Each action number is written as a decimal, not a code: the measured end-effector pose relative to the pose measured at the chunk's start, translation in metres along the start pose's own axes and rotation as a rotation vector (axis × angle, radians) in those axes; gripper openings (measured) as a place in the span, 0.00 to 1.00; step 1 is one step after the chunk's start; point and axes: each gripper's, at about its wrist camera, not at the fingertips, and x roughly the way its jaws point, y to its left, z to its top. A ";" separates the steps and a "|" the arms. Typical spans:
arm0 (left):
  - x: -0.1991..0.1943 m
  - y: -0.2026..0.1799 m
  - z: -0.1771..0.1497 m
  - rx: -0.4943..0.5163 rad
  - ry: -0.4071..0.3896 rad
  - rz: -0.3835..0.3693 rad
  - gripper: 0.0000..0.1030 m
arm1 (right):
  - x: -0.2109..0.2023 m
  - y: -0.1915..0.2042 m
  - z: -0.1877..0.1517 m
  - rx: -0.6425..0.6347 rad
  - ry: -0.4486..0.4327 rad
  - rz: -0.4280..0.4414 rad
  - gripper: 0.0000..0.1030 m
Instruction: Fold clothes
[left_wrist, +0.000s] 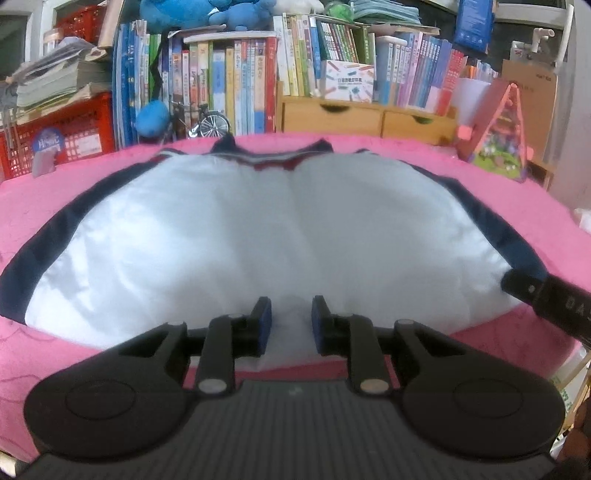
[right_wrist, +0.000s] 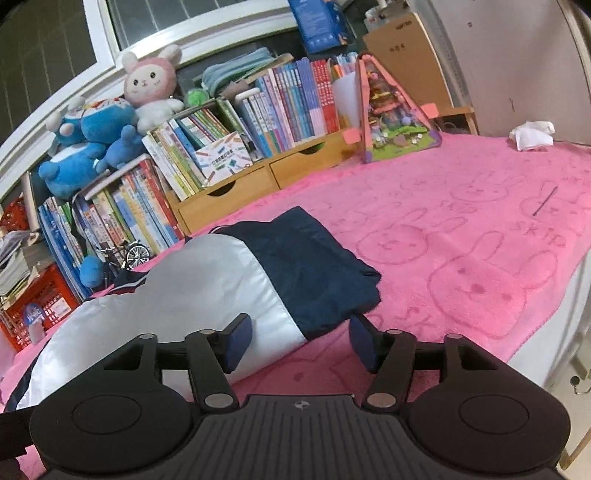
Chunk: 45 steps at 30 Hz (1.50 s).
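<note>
Jacket (left_wrist: 229, 236), white body with navy side bands and a red-striped collar, lies spread flat on the pink blanket (left_wrist: 517, 184), collar toward the bookshelf (left_wrist: 229, 81). Near hem faces the left wrist camera.

Left gripper (left_wrist: 291, 325): jaws narrowly parted, blue pads over the white hem at its middle. Fabric shows in the gap, but pads do not visibly pinch it (contact from below: cannot tell).

Right gripper (right_wrist: 301, 341): jaws clearly apart, straddling the jacket's near right corner where white meets navy. Left pad sits over white cloth, right pad over bare blanket just beside the navy edge. Nothing clamped. Its black finger also shows at the right edge of the left wrist view, by the navy band.

Navy sleeve (right_wrist: 325, 266) lies folded on the blanket beside the body in the right wrist view.

Background: wooden drawer unit (right_wrist: 258, 184), blue plush toys (right_wrist: 85, 147), pink triangular toy house (right_wrist: 391, 114), crumpled white tissue (right_wrist: 532, 134) at the far blanket edge.
</note>
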 end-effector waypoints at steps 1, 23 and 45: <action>-0.001 0.000 0.000 -0.008 0.003 -0.006 0.24 | 0.002 0.000 0.001 0.005 0.000 0.009 0.62; -0.036 0.130 0.022 -0.411 -0.144 -0.083 0.27 | 0.077 0.019 0.063 0.001 0.085 0.120 0.17; -0.086 0.294 -0.031 -0.878 -0.385 -0.266 0.40 | -0.008 0.281 -0.091 -0.920 -0.015 0.661 0.78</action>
